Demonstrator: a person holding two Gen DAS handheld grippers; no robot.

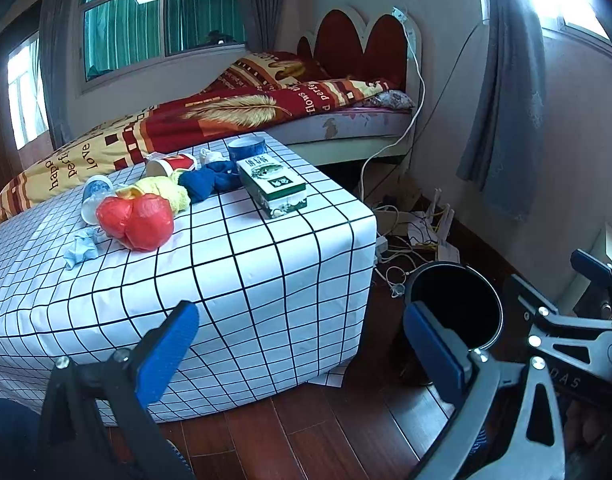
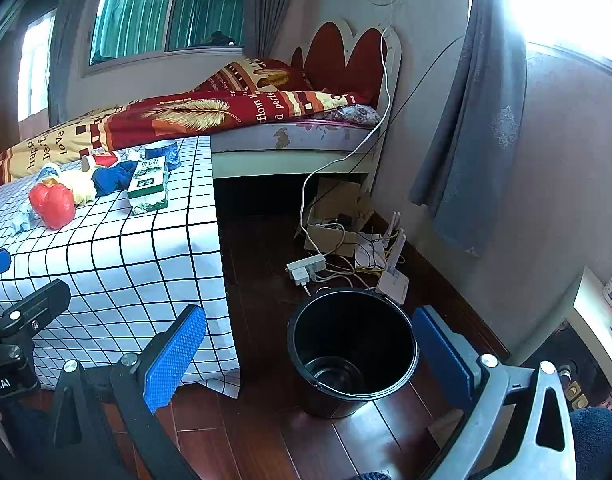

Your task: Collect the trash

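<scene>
Left gripper: jaws spread, nothing between, low before worktop edge. Right gripper: jaws spread, empty, black bin on floor framed between them. Trash well beyond both, clustered on checked cloth: red plastic bag, crumpled blue tissue, paper cup on its side, yellow cloth, dark blue cloth, green carton. Bed behind worktop; wooden floor; cables, power strip by wall.

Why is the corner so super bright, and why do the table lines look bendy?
In both wrist views the window at top right is blown out to white by daylight. The fisheye lens bows the grid on the tablecloth, most near the edges, and darkens the corners.
</scene>
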